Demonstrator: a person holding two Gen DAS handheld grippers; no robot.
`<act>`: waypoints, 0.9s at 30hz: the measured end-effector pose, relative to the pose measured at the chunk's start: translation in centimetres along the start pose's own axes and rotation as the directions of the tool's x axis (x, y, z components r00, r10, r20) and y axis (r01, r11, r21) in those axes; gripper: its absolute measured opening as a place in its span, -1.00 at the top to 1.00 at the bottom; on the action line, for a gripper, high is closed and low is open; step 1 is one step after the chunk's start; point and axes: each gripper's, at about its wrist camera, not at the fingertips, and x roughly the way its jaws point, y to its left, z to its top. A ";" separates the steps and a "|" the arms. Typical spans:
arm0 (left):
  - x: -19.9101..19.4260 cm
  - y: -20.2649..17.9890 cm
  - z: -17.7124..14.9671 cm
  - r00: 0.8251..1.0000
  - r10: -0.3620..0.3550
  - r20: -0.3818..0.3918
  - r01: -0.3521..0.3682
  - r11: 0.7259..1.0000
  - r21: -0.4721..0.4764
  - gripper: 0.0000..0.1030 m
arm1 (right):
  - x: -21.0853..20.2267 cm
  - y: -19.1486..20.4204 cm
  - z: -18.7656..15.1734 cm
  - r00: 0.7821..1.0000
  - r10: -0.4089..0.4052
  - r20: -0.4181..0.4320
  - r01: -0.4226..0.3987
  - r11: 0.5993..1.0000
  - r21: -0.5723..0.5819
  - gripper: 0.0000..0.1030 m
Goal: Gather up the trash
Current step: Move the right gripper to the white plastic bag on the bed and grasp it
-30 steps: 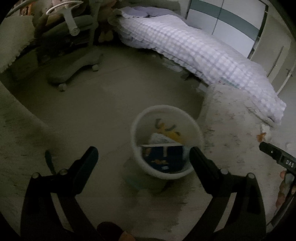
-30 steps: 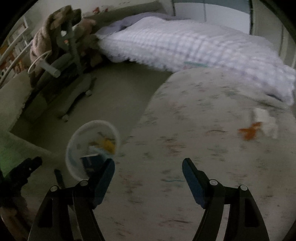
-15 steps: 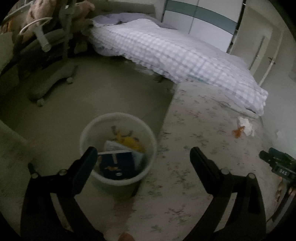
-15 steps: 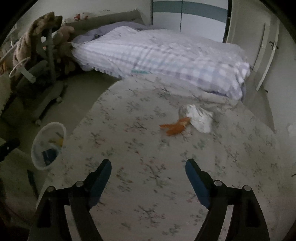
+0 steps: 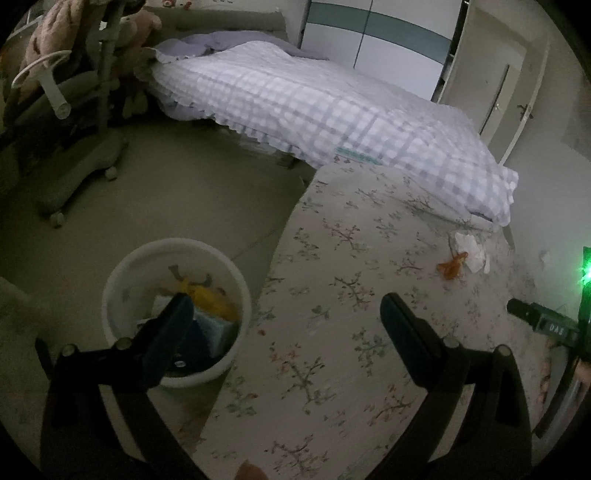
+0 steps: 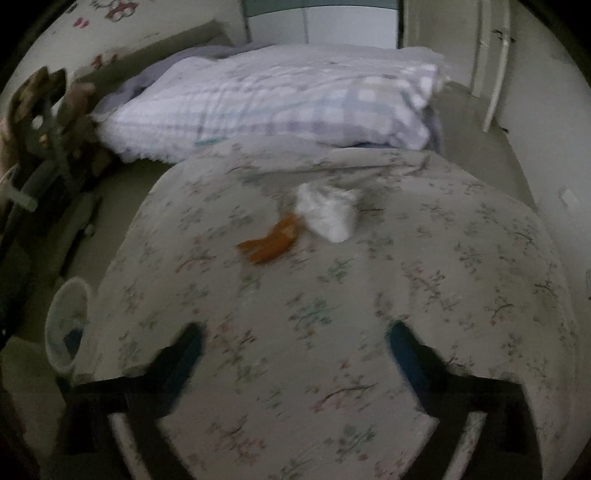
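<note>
Trash: crumpled white tissue [image 6: 328,214] and an orange scrap [image 6: 271,242] touching it, both lying on the flowered bedspread [image 6: 369,295] toward its far edge, close to the checked quilt [image 6: 280,107]. In the left wrist view the same pair sits near the bedspread's far right corner.
Bin: white trash bin [image 5: 110,280] on the floor just beside the bedspread's left edge, already holding yellow and blue bits plus something white.
Right gripper: right gripper [image 6: 293,343] has its jaws spread wide, they've just been opening, with nothing between them but bare bedspread. The trash is well ahead of the tips. View is pretty blurry.
Left gripper: left gripper [image 5: 286,314] is also wide apart and empty, one finger [image 5: 173,325] over the bin, the other over the bedspread.
Open room: loads of free bedspread around the trash, nothing else lying on it. Clear floor [image 5: 184,192] between the bin and a wheeled chair [image 5: 74,147] at the left.
Writing: "DAS" on the dark bar of the other gripper at the right edge of the left view, next to a green light [image 5: 585,269]. Rest too small to read.
Room: dim bedroom, wardrobe [image 5: 380,48] with a teal band behind the quilt, plush toys [image 5: 44,33] piled on the chair.
</note>
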 end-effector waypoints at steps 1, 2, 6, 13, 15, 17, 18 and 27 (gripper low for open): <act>0.3 -0.3 0.1 1.000 0.003 -0.002 -0.003 1.000 0.003 -0.96 | 0.3 -0.6 0.2 1.000 -0.002 0.000 0.002 1.000 0.016 -1.00; 0.8 -0.8 0.2 1.000 0.006 -0.003 -0.006 1.000 0.008 -0.96 | 0.7 -1.3 0.3 1.000 -0.006 -0.005 0.007 0.999 0.036 -1.00; 2.4 -2.5 0.6 1.000 0.005 -0.013 -0.004 1.000 0.025 -0.97 | 2.8 -3.8 1.4 1.000 0.009 -0.025 -0.005 0.991 0.134 -1.00; 5.3 -5.3 0.7 0.998 -0.022 -0.062 0.024 0.999 0.030 -0.97 | 6.3 -6.1 3.3 0.998 0.012 -0.061 0.003 0.969 0.248 -1.00; 6.4 -6.1 0.5 0.996 -0.018 -0.090 0.021 0.999 0.033 -0.97 | 7.3 -6.2 4.1 0.998 0.028 -0.065 -0.011 0.968 0.253 -1.00; 7.2 -6.6 0.3 0.993 -0.011 -0.115 0.016 0.999 0.042 -0.97 | 7.9 -6.0 5.1 0.999 0.020 -0.040 -0.010 0.972 0.234 -0.98; 7.6 -6.9 0.3 0.992 -0.006 -0.126 0.012 0.999 0.050 -0.97 | 8.0 -5.8 5.4 1.000 0.017 -0.025 -0.011 0.974 0.224 -0.92; 9.2 -9.4 -0.2 0.981 -0.063 -0.184 0.073 0.996 0.048 -0.97 | 10.6 -6.6 6.1 0.986 0.166 -0.012 -0.157 0.955 0.252 0.54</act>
